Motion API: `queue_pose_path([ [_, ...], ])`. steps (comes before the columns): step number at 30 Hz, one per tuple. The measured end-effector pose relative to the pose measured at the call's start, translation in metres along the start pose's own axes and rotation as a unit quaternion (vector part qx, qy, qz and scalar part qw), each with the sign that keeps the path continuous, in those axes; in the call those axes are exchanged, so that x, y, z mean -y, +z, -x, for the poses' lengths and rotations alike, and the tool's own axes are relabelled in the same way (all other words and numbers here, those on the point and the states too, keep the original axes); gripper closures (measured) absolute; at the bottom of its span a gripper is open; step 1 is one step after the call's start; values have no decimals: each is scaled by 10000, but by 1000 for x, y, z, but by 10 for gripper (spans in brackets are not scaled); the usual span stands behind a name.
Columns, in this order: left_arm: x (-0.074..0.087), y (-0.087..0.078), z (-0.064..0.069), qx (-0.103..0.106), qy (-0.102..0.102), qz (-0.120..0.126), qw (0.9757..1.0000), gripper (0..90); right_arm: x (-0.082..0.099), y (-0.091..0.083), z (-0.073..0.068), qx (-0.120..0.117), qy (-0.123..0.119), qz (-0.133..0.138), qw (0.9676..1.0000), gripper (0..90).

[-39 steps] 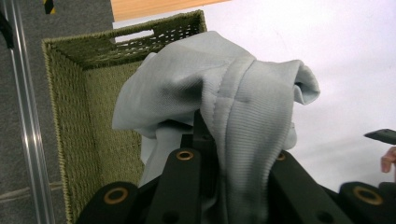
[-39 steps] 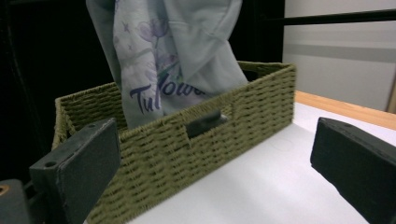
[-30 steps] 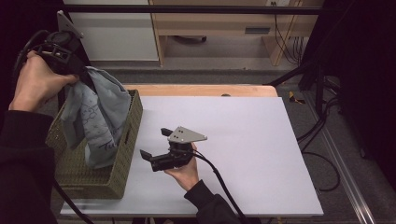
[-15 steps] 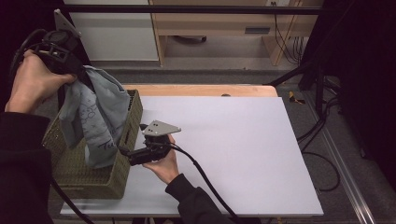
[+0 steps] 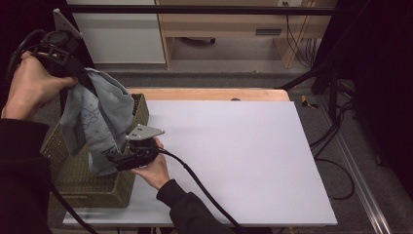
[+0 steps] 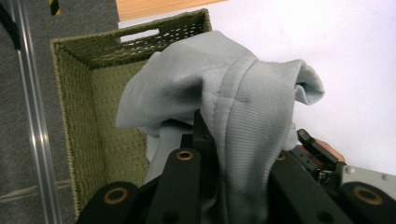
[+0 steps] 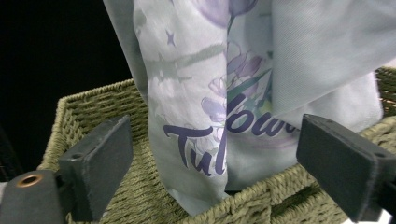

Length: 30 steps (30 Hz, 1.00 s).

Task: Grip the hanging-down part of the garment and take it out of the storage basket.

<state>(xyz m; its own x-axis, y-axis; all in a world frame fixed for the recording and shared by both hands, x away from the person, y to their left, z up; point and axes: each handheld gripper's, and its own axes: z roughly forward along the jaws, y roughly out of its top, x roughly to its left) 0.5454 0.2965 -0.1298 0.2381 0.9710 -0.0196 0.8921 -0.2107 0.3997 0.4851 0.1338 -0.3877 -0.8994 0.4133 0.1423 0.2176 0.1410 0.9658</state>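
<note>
The left tongs (image 5: 83, 80) hold the grey T-shirt (image 5: 100, 122) above the green woven basket (image 5: 83, 187), while the right tongs (image 5: 114, 158) gape wide at its rim.

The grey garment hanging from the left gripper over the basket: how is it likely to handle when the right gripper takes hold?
The grey garment is probably floppy: it drapes in folds from the left gripper into the woven basket. It looks light, hanging from one pinch. The open right gripper would likely bunch the fabric.
</note>
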Motion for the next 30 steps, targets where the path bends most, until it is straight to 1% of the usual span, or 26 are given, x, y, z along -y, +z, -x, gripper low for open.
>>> queue_pose_path([
  [3,0,1,-1,26,18,-16,10000,818,3,7,1,32,-53,-34,10000,137],
  [4,0,1,-1,20,20,-12,10000,818,4,8,1,65,-19,-87,9999,145],
  [7,-1,2,0,18,34,-13,10000,818,6,13,1,97,-48,-171,9998,163],
  [8,-1,2,0,18,35,-28,10000,818,6,14,1,91,-38,-186,9998,184],
  [10,-1,2,1,20,41,-19,10000,818,7,17,2,84,-102,-247,9996,219],
  [11,-1,2,2,11,45,-23,10000,818,7,18,1,97,-59,-266,9996,241],
  [13,-1,3,2,10,62,-26,10000,818,8,21,2,106,-100,-294,9995,296],
  [14,-1,3,3,21,70,-15,10000,818,8,23,0,90,-118,-323,9994,379],
  [15,-1,3,3,26,75,-13,10000,818,8,23,0,90,-118,-323,9994,379],
  [16,-1,3,3,19,77,-20,10000,818,8,24,1,48,-139,-327,9994,426],
  [17,-1,3,2,5,70,-9,10000,818,8,25,0,-3,-109,-410,9991,536],
  [18,-1,3,2,12,71,-9,10000,818,8,25,0,-3,-109,-410,9991,536],
  [19,-1,3,2,28,70,-12,10000,818,8,25,0,-21,-102,-445,9990,595],
  [20,-1,3,2,11,65,-8,10000,818,7,25,-1,-34,-143,-473,9988,665],
  [21,-1,3,2,17,75,5,10000,818,7,25,0,-77,-141,-505,9986,714],
  [22,0,3,2,25,72,3,10000,818,7,24,0,-111,-129,-538,9984,788],
  [24,0,2,1,17,57,20,10000,819,5,22,1,-191,-29,-573,9982,863],
  [26,1,1,1,18,62,39,10000,818,3,18,1,-229,5,-640,9977,879],
  [28,2,-1,1,7,49,76,10000,819,1,13,3,-265,-31,-635,9976,885],
  [29,2,-2,0,5,5,117,9999,819,0,10,4,-263,-31,-629,9977,886],
  [30,3,-4,-1,-18,24,115,9999,819,-2,6,5,-278,-34,-609,9977,887],
])
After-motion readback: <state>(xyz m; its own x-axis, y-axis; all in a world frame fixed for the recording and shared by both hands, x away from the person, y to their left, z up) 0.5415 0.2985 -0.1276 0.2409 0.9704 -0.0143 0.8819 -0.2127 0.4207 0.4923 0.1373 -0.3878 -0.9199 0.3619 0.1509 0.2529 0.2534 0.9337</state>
